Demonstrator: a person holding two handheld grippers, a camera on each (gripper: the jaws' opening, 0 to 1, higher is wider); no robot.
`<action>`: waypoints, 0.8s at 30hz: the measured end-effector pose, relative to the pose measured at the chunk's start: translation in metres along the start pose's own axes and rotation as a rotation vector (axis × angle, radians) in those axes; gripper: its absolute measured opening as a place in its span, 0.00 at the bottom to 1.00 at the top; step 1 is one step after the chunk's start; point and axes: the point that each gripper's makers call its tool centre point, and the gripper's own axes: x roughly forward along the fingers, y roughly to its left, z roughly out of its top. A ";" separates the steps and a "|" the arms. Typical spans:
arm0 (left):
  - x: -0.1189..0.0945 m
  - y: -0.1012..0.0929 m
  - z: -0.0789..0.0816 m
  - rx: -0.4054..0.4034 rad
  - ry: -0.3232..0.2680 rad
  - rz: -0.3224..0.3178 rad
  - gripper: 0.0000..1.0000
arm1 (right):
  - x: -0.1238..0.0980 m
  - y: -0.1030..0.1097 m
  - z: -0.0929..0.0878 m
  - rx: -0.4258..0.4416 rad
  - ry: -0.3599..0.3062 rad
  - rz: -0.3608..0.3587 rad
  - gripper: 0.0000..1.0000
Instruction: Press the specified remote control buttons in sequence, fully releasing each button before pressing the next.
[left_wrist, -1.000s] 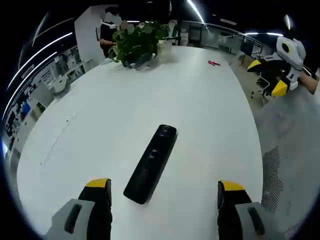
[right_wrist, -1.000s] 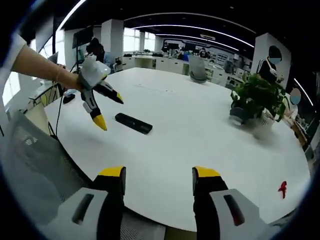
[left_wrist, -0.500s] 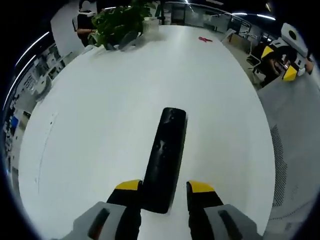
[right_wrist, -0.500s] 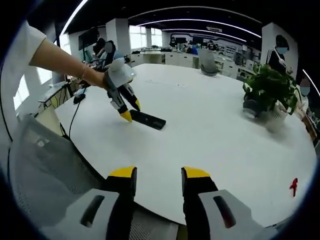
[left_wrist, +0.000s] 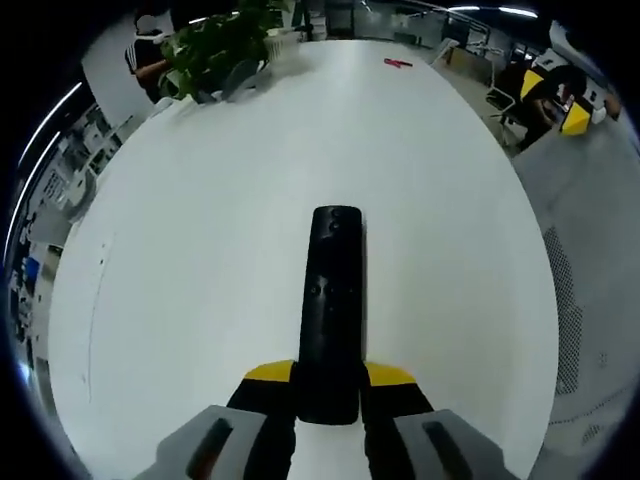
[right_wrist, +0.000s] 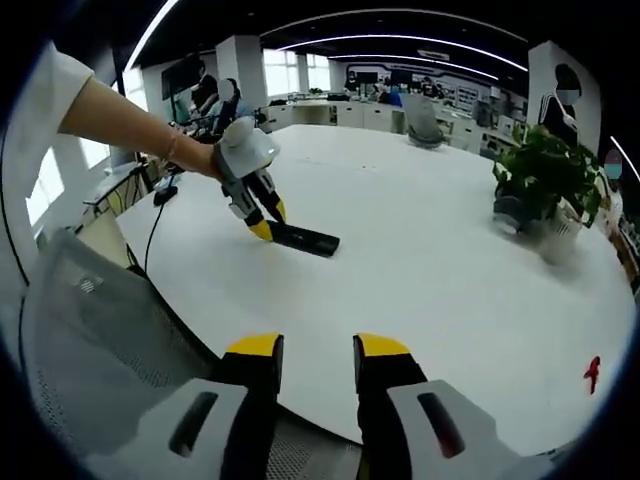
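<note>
Holding the near end of the black remote control between the yellow-tipped jaws of your left gripper, you have it pinned where it lies flat on the white table. The remote points straight away from you, buttons facing up, with the jaws closed against its two long sides.

From the right gripper view, the left gripper reaches in beside your bare forearm and meets the remote at the end nearest the table edge. Your right gripper hangs well apart from it, just off the near edge of the table, jaws drawn nearly together with a narrow gap and nothing between them.

A potted plant sits near the far side, and a small red object lies near the edge.

By the look of it, the remote is only steadied so far. No button is being pressed, so the whole pressing sequence seems to be left, likely for the right gripper.
</note>
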 end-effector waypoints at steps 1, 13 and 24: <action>0.000 -0.002 -0.001 0.000 0.002 0.001 0.24 | 0.000 0.001 0.000 -0.002 -0.002 0.003 0.28; -0.008 -0.053 -0.007 -0.022 -0.051 -0.056 0.24 | 0.000 0.003 -0.001 -0.030 0.007 0.007 0.25; -0.013 -0.098 -0.011 -0.001 -0.065 -0.092 0.24 | 0.001 0.008 -0.003 -0.059 0.024 0.022 0.24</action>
